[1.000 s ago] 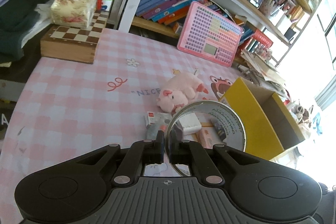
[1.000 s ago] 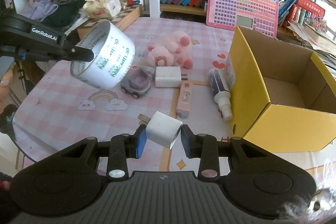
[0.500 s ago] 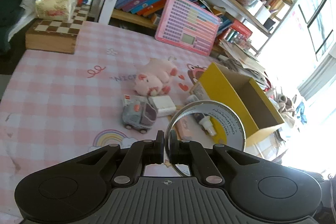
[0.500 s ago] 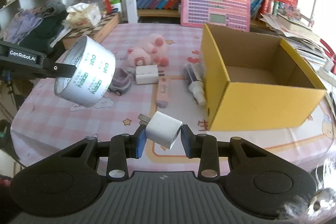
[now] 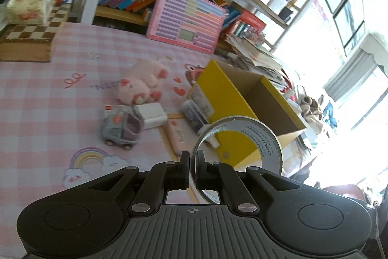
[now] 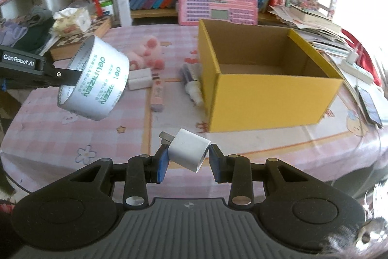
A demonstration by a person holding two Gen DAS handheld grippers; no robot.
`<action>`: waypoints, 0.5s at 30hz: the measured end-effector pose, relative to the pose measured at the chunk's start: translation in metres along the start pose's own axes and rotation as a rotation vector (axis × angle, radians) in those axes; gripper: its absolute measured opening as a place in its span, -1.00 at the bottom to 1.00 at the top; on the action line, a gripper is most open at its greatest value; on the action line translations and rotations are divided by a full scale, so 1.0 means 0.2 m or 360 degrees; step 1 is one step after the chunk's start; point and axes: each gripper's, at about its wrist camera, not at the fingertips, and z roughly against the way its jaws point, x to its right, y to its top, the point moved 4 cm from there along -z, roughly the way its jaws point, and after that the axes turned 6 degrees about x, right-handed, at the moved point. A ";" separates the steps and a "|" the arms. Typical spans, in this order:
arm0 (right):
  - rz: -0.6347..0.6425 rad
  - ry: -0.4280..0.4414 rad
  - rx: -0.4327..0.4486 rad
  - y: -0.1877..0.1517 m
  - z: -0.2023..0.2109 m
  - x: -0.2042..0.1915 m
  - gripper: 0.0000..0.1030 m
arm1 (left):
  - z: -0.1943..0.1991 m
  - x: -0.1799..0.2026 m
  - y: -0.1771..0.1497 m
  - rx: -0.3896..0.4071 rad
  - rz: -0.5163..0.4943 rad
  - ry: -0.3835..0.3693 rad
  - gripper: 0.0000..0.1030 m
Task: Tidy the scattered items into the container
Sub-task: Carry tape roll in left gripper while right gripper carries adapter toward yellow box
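Observation:
My left gripper point(image 5: 192, 168) is shut on the wall of a white tape roll point(image 5: 254, 135) and holds it in the air; the roll also shows in the right wrist view point(image 6: 97, 81), left of the box. My right gripper point(image 6: 188, 158) is shut on a white plug charger point(image 6: 189, 149), held above the table's front edge. The open yellow cardboard box point(image 6: 266, 98) stands on the pink checked table point(image 5: 43, 98), its inside bare. On the table lie a pink plush pig point(image 5: 140, 84), a grey toy car point(image 5: 120, 124), a white adapter point(image 5: 150, 113), a pink eraser point(image 6: 157, 94) and a glue bottle point(image 6: 192, 81).
A chessboard box point(image 5: 26, 40) with a tissue pack point(image 5: 26, 6) sits at the table's far left. A pink calculator board point(image 6: 217, 1) leans on the bookshelf behind. A phone point(image 6: 368, 104) and papers lie right of the box.
Both grippers have moved back and to the right, so the box stands more central. The tape roll and the charger stay held.

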 end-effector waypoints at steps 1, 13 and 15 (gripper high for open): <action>-0.0012 -0.0014 -0.0001 0.00 0.01 0.02 -0.35 | -0.01 0.01 0.00 -0.0004 -0.0004 -0.0011 -0.95; -0.0106 -0.0115 -0.0029 -0.06 0.07 0.23 -0.36 | -0.14 0.22 0.00 -0.0057 -0.0072 -0.0122 -0.94; -0.0121 -0.0125 -0.0036 -0.06 0.07 0.27 -0.35 | -0.16 0.26 0.00 -0.0066 -0.0078 -0.0134 -0.94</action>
